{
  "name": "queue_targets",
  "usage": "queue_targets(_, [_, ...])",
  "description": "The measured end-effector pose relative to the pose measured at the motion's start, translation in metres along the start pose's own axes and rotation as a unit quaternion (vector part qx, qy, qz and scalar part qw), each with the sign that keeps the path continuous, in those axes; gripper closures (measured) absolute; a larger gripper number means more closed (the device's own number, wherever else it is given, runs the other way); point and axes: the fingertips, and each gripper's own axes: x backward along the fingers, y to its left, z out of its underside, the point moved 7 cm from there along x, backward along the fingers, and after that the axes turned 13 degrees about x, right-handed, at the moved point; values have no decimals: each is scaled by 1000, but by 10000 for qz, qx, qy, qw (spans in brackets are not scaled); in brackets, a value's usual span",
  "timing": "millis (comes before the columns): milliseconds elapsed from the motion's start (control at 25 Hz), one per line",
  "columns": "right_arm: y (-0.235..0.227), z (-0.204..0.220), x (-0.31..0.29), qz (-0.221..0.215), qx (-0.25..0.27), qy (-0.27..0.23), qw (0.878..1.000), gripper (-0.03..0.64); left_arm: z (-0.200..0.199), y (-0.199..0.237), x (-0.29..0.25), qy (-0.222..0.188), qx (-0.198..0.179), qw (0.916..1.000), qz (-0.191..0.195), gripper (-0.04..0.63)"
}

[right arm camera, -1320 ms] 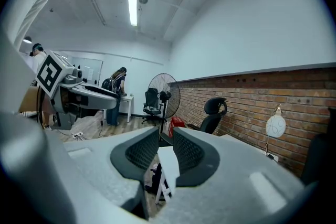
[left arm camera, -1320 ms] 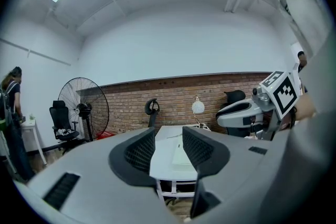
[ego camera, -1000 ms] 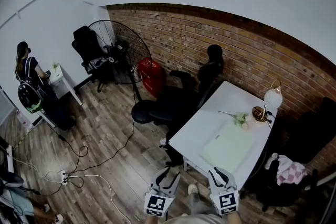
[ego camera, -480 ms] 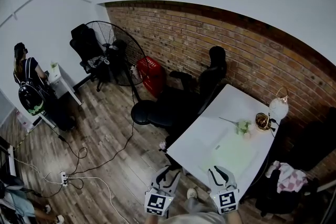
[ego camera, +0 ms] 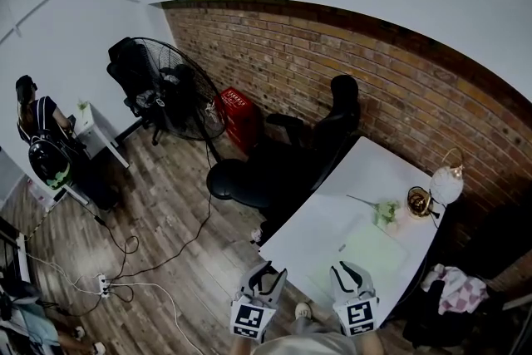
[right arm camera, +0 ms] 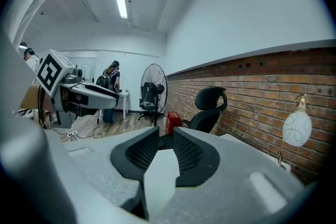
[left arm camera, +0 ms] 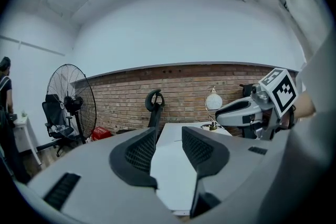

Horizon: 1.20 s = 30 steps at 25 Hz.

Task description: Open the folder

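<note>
both claws are released: the left gripper [ego camera: 268, 273] and the right gripper [ego camera: 347, 270] hang side by side at the near edge of the white table [ego camera: 328, 199], each with its jaws apart and nothing between them. the pale green folder [ego camera: 374, 249] lies flat and closed on the table just ahead of the right gripper, untouched. past it are a flower sprig [ego camera: 384, 212] and a globe lamp [ego camera: 447, 184], with a black office chair [ego camera: 328, 133] against the brick wall [ego camera: 374, 75].

Office, swivel chair [ego camera: 337, 122], white desk [ego camera: 345, 179]
</note>
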Motion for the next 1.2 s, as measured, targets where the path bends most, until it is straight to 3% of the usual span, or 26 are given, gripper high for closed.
queue_targets(160, [-16,12,-13,-53,74,46,9999,537,-3,2,-23,88,-36,10000,-4,440])
queue_targets(600, [-46,36,-27,-21,-331,320,9989,537,1,-2,-73,416,-70,9990,141,449])
queue_targets(1200, [-39,68,-13,647,-563,990,9914,537,32,-3,-116,1056,-199,9878,1123,449])
